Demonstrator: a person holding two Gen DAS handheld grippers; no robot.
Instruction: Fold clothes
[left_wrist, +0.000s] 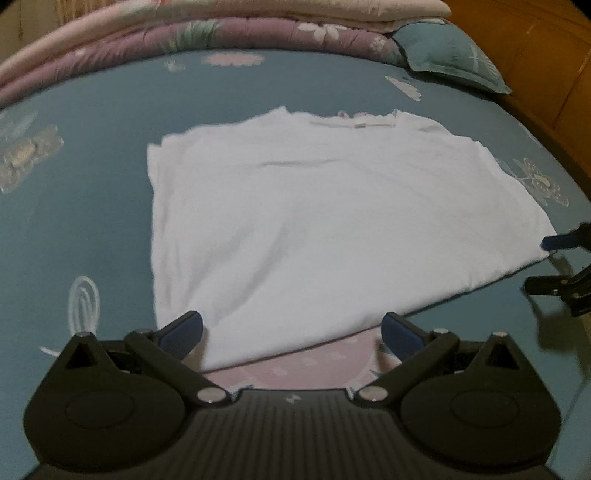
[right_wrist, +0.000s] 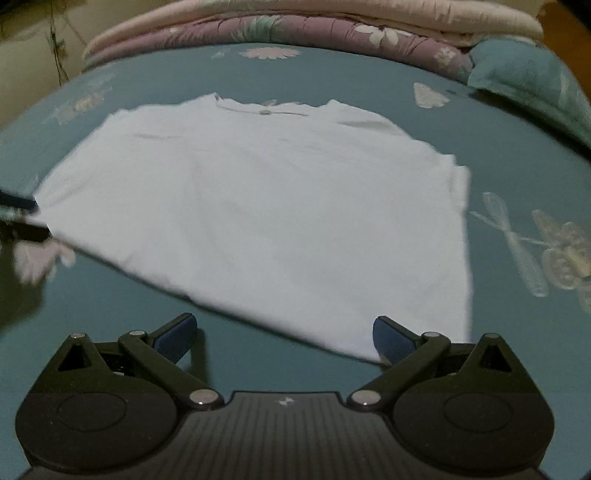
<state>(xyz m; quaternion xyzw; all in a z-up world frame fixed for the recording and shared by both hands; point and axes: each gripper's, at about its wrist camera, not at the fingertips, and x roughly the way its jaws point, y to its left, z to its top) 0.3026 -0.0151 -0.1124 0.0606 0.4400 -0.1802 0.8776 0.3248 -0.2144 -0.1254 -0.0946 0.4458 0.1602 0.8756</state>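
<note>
So the white shirt (left_wrist: 295, 221) was laid out flat on the blue flowered bedsheet (left_wrist: 92, 221), collar toward the stacked quilts (left_wrist: 221, 29) at the far side, with its sleeves apparently tucked in already. That could be read as a fold partway done, but it couldn't be settled from one look.

The left gripper (left_wrist: 291, 332) was spread wide at the near hem, one finger at the shirt's corner, nothing pinched. The right gripper (right_wrist: 284, 332) was spread wide too, down at the other near corner, with only one pad touching the cloth. Nothing was being held by either.

Stuff that could've gone wrong from there: the hem looked a bit lifted and blurred, so a corner could easily have been missed if the jaws were closed too early. Only the top layer might have been caught, and then the tucked sleeves would've been dragged loose. The bedsheet could've been pinched along with the shirt as well. And if the two corners were lifted unevenly, a crooked fold would've been left.
</note>
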